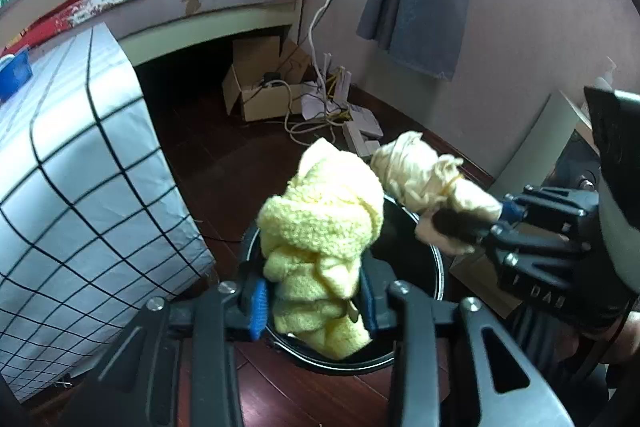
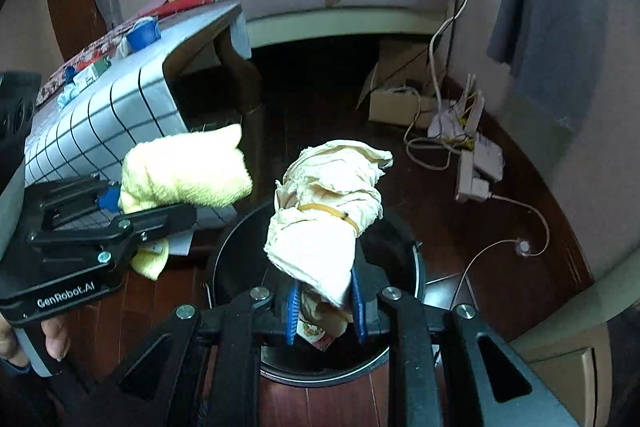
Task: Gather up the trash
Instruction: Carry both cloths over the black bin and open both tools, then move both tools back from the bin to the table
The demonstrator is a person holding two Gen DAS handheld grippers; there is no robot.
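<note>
I hold both loads above the bin (image 1: 436, 267) for dropping: left gripper (image 1: 314, 301) loosely straddles the yellow towel (image 1: 320, 227); right gripper (image 2: 325, 311) clamps the banded paper wad (image 2: 324, 223).

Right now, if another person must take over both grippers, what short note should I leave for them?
Left gripper: the fluffy yellow cloth is between its fingers, above the black bin; whether the pads press on it is unclear.
Right gripper: shut on the cream paper bundle, which is tied with a rubber band and is also above the bin.
Done: both items are picked up and brought over the bin's opening.
Left: release both into the bin. More small items lie on the grid-patterned table; check whether they are trash too.
</note>
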